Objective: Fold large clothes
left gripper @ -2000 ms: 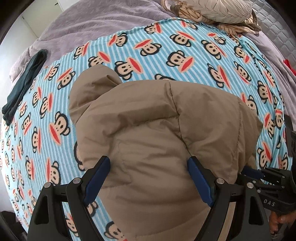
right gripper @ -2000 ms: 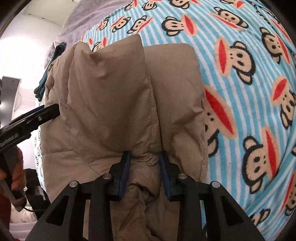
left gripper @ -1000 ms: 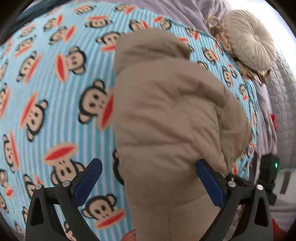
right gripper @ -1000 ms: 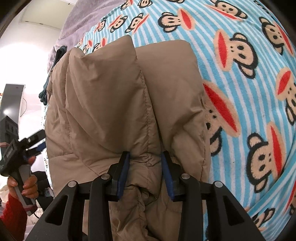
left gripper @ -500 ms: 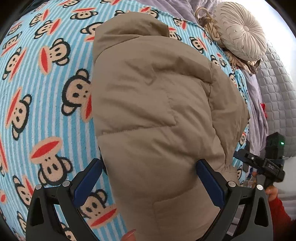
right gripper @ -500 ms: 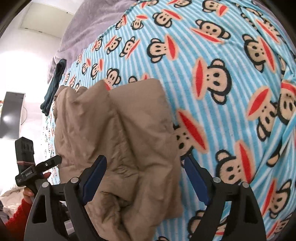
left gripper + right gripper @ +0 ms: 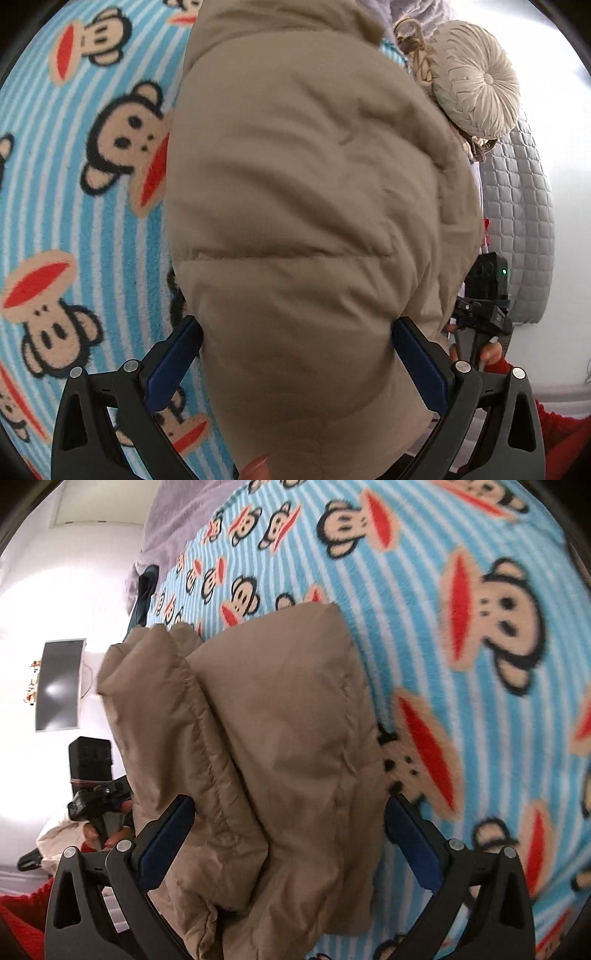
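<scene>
- The left hand-held gripper [image 7: 295,354] stood with its blue-padded jaws wide apart, straddling the folded tan puffer jacket [image 7: 306,192] without clamping it.
- The right hand-held gripper [image 7: 288,830] was likewise spread apart around the jacket's stacked, folded layers.
- The jacket lay on a bed, on a blue-striped monkey-print blanket [image 7: 424,590].
- No writing was readable anywhere.
- Only the left view showed a round pleated cushion [image 7: 476,81] and a grey quilted cover [image 7: 517,221].
- Only the right view showed a wall monitor [image 7: 59,683] and a dark garment [image 7: 146,590] at the blanket's edge.
</scene>
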`<state>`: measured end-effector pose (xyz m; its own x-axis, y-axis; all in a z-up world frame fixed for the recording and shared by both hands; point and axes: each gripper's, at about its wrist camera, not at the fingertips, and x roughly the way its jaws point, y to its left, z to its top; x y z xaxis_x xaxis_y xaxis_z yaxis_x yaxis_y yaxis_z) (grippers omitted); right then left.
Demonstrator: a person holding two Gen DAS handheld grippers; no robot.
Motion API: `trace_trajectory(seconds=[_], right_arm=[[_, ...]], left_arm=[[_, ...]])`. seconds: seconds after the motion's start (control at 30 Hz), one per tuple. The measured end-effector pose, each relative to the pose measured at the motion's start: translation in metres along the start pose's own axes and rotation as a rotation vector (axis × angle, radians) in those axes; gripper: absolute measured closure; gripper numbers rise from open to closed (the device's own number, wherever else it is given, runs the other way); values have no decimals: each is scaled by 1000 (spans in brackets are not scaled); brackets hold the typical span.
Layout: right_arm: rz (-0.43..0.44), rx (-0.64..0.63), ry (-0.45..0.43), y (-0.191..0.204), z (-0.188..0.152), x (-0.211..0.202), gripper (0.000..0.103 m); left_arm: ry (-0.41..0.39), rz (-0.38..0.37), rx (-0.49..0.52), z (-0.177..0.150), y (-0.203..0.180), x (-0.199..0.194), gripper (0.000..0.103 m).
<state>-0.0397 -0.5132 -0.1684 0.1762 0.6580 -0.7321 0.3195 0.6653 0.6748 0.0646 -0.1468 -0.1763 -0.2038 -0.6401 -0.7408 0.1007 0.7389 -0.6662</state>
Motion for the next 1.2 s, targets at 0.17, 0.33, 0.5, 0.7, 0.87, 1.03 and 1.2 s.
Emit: trace_trajectory(seconds=[0.17,0.33,0.5,0.7,0.87,1.03,1.2], right_arm=[[67,17,63,-4,18,35,0],[110,98,60,-11,23,48,0],[109,154,48,-10,20,48,3],[160,189,1,9,10,35,47],[204,168,-77,51,-4,21,52],[252,113,-150,114,1,22,52],[329,35,-184,184,19,44,52]], left_arm=[[18,-7,-38,4,2,18,0],[11,-36,-107,2,6,34,0],[-20,-29,-89,-2,-5,30,4],[-68,-75,-18,-12,-20,7,21],[-118,-148,70,-5,-34,-30,21],[-158,-180,125,20,-23,-96,21],[-209,-130,173,56,-9,-158,21]])
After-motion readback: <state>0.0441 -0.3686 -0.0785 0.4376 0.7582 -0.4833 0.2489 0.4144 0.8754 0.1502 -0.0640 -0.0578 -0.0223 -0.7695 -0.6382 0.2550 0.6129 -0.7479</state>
